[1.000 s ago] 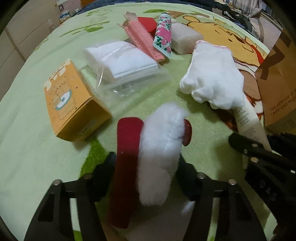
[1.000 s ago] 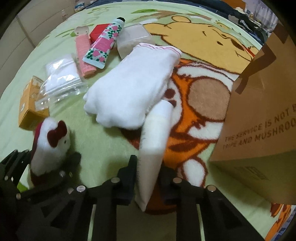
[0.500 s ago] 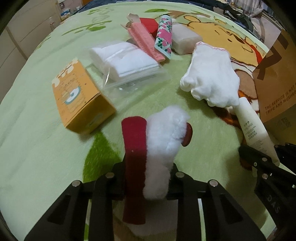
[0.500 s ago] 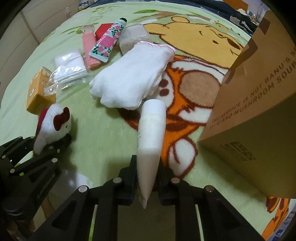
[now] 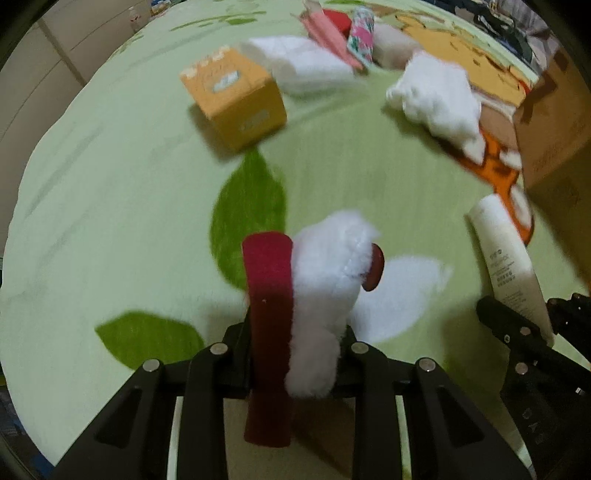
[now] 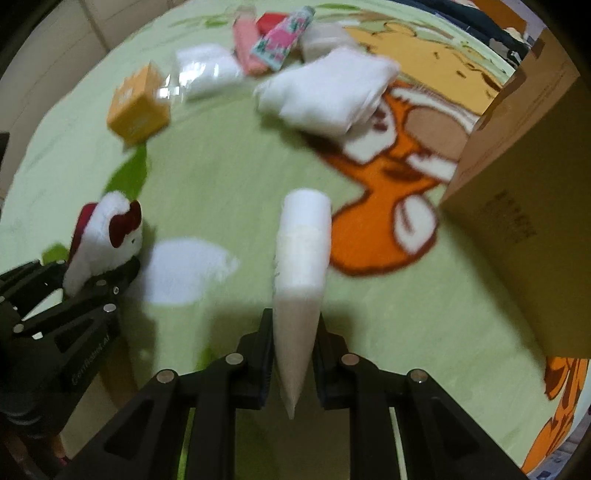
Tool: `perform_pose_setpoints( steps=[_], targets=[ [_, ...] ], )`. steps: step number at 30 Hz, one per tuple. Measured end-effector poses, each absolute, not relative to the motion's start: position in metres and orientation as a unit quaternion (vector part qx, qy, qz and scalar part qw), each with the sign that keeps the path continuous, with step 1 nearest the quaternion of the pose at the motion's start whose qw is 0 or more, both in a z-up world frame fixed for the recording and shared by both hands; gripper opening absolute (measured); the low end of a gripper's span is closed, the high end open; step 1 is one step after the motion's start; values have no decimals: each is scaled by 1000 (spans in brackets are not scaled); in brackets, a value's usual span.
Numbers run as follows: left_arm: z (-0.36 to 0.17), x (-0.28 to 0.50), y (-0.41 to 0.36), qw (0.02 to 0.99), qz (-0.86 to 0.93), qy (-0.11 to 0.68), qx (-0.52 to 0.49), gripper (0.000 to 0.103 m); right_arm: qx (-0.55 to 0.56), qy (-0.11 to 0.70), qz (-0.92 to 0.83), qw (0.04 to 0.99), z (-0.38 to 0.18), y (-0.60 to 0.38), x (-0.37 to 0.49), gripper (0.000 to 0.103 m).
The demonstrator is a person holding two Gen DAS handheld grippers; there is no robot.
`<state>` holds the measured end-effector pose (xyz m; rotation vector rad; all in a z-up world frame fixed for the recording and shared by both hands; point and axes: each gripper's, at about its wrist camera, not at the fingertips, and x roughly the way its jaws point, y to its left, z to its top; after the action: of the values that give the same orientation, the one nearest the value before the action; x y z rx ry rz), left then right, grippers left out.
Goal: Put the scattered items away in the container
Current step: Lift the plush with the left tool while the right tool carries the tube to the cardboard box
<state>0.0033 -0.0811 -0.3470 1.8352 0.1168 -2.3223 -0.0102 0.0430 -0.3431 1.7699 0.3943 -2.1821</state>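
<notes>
My left gripper (image 5: 295,332) is shut on a white plush toy (image 5: 325,295) with a dark red band and bow, held up off the green blanket. The same toy (image 6: 107,236) shows at the left of the right wrist view. My right gripper (image 6: 293,332) is shut on a white cream tube (image 6: 301,266), cap end pointing away. That tube (image 5: 509,266) also appears at the right of the left wrist view. The brown cardboard box (image 6: 528,206), the container, stands at the right, close to the tube.
On the blanket (image 5: 110,221) lie an orange carton (image 5: 236,99), a clear bag of white pads (image 6: 203,70), a white folded cloth (image 6: 332,92), a floral tube (image 6: 280,44), a pink item (image 6: 247,44), a red box (image 6: 271,22) and a pale block (image 6: 325,38).
The left jaws closed on the plush toy and lifted it. Both grippers moved back and right with their loads; the scattered items now sit farther off and the box is nearer.
</notes>
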Motion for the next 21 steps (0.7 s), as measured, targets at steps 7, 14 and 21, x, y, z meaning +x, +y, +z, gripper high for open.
perform_pose_setpoints(
  steps=[7, 14, 21],
  targets=[
    [-356, -3, -79, 100, -779, 38, 618, 35, 608, 150, -763, 161, -358, 38, -6, 19],
    [-355, -9, -78, 102, -774, 42, 624, 39, 611, 84, -774, 143, -358, 47, -7, 22],
    [-347, -11, -77, 103, -768, 47, 630, 31, 600, 102, -779, 151, -341, 39, 4, 16]
  ],
)
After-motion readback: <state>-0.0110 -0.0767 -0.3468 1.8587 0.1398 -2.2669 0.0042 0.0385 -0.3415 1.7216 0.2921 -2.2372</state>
